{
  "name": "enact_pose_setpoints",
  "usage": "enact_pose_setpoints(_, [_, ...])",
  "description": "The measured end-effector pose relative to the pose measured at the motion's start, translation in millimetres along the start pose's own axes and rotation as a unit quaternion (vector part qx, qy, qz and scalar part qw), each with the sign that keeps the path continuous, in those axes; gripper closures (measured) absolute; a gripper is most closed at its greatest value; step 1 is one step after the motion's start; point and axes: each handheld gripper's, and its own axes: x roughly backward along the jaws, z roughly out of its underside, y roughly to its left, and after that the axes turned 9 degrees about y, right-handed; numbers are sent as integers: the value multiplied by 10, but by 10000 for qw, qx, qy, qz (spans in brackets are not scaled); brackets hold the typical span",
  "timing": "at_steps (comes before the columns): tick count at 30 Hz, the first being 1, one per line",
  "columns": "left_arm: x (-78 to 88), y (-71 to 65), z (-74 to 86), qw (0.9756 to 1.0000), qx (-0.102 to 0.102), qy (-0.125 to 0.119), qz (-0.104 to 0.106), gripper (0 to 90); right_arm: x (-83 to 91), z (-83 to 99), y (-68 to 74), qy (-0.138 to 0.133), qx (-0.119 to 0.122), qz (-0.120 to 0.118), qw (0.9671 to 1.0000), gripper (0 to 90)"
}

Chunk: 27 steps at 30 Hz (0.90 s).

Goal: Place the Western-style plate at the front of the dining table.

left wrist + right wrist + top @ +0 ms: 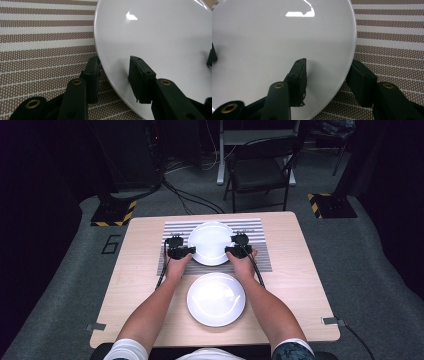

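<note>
A white plate (211,242) lies on a striped placemat (255,227) at the far middle of the table. My left gripper (188,251) is at the plate's left rim and my right gripper (232,251) at its right rim. In the left gripper view the plate (155,32) has its rim between the jaws of my left gripper (115,62), one tucked under the edge, one on top. The right gripper view shows the same on the plate (274,37): my right gripper (328,63) straddles the rim, a bit wider. Both look shut on the plate.
A second white plate (216,299) sits on the bare wood between the forearms, near the front edge. The placemat (45,45) (392,37) extends past both sides of the far plate. A black chair (260,170) stands on the floor beyond the table.
</note>
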Motion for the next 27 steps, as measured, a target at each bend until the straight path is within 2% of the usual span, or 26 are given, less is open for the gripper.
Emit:
enact_pose_setpoints(4, [-19,-36,-6,9999,-43,29,-108,612,-18,5,2,41,0,71,10000,504])
enact_pose_setpoints(9, [-35,-53,-6,9999,-52,36,-140,614,-31,7,-4,91,-65,132,9999,504])
enact_pose_setpoints(24, [-71,-24,-9,9996,69,83,-249,607,-88,8,49,107,94,235,9996,484])
enact_pose_setpoints(27, [-77,-27,-14,9996,74,86,-260,605,-92,7,58,100,67,248,9996,484])
